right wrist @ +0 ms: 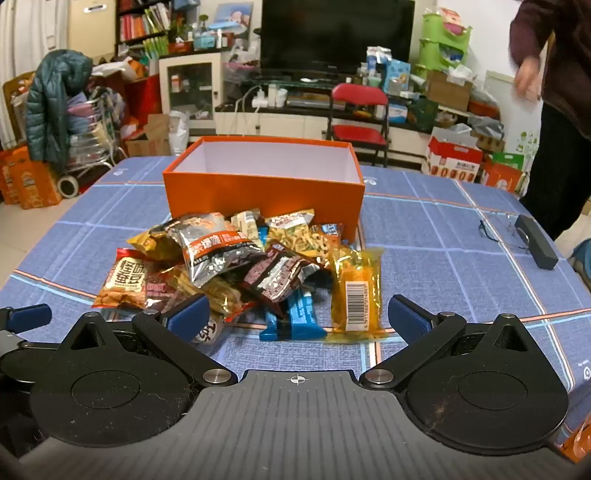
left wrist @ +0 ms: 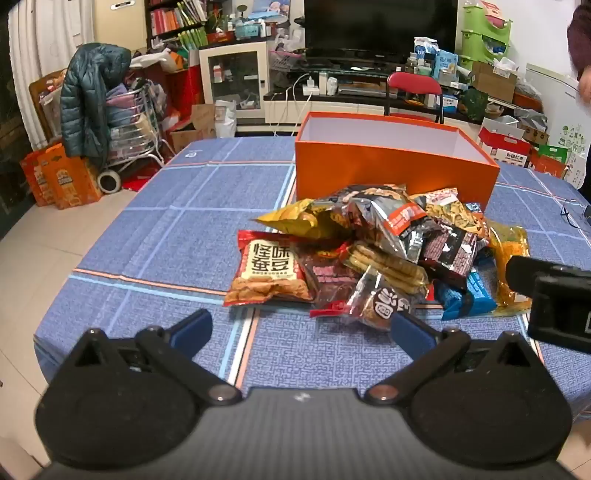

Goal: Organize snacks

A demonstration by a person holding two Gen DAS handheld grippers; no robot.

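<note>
You get even, fairly bright indoor light from above in both views, with only soft shadows under the snack pile. Foil wrappers throw small glints. Fisheye bending curves the surface edges, and the corners fall to black. The person's hand at the right is smeared with motion blur; the background is slightly soft.

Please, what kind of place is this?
Most likely a living room in a home: a large television on a low stand, a full bookshelf, and a table with a blue checked cloth carrying the snack packets.
</note>
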